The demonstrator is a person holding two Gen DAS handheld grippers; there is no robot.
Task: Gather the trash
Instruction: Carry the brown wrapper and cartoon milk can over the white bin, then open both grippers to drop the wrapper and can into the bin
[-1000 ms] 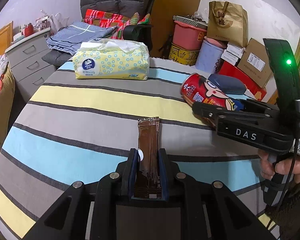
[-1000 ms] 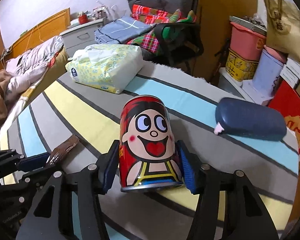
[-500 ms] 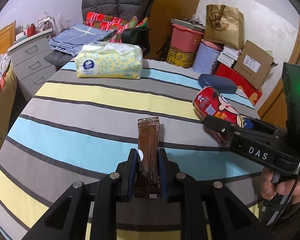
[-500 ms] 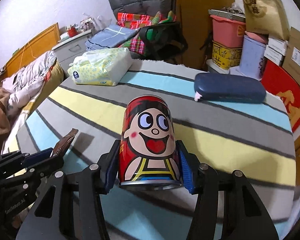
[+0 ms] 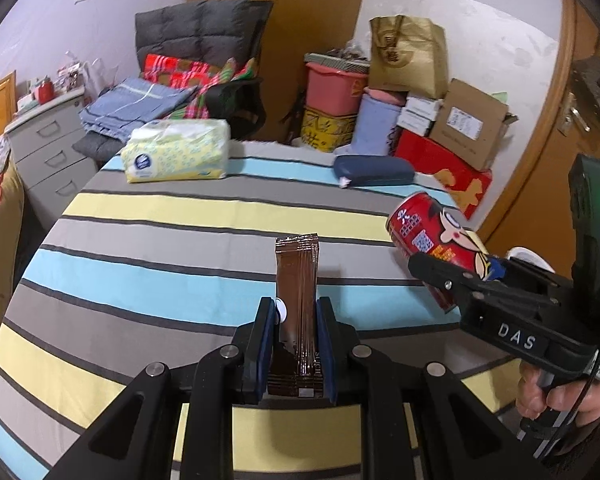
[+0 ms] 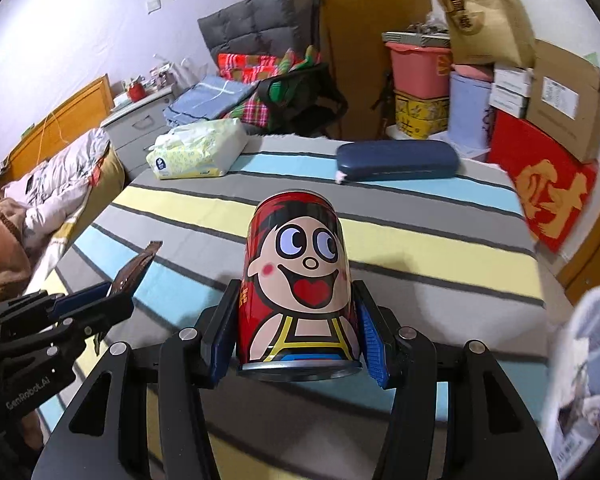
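Both grippers are seen loaded above the striped tablecloth (image 5: 148, 216). By the left gripper (image 5: 296, 344) a brown snack wrapper (image 5: 297, 280) is clamped flat between the blue pads (image 5: 265, 344); the jaws are drawn tight on it, and the crimped top end of the wrapper stands out beyond the fingertips. In the right wrist view the same wrapper (image 6: 134, 268) is seen edge-on, sticking up at a slant from the left gripper (image 6: 96, 296) at the lower left.

By the right gripper (image 6: 296, 336) a red drink can (image 6: 298, 292) printed with a cartoon face is gripped, one blue pad pressed on each side of it, with its bottom rim turned toward the camera. In the left wrist view the can (image 5: 432, 240) is seen lying tilted in the right gripper (image 5: 440, 276), raised clear of the cloth, and part of the person's hand (image 5: 560, 396) is seen around the handle.

On the far part of the table a yellow pack of tissues (image 5: 178, 156) is laid at the left and a dark blue glasses case (image 5: 374, 170) at the right, well apart from each other and from both grippers. At the lower right edge of the right wrist view a pale, blurred container (image 6: 584, 380) is seen beside the table; what it holds cannot be told.
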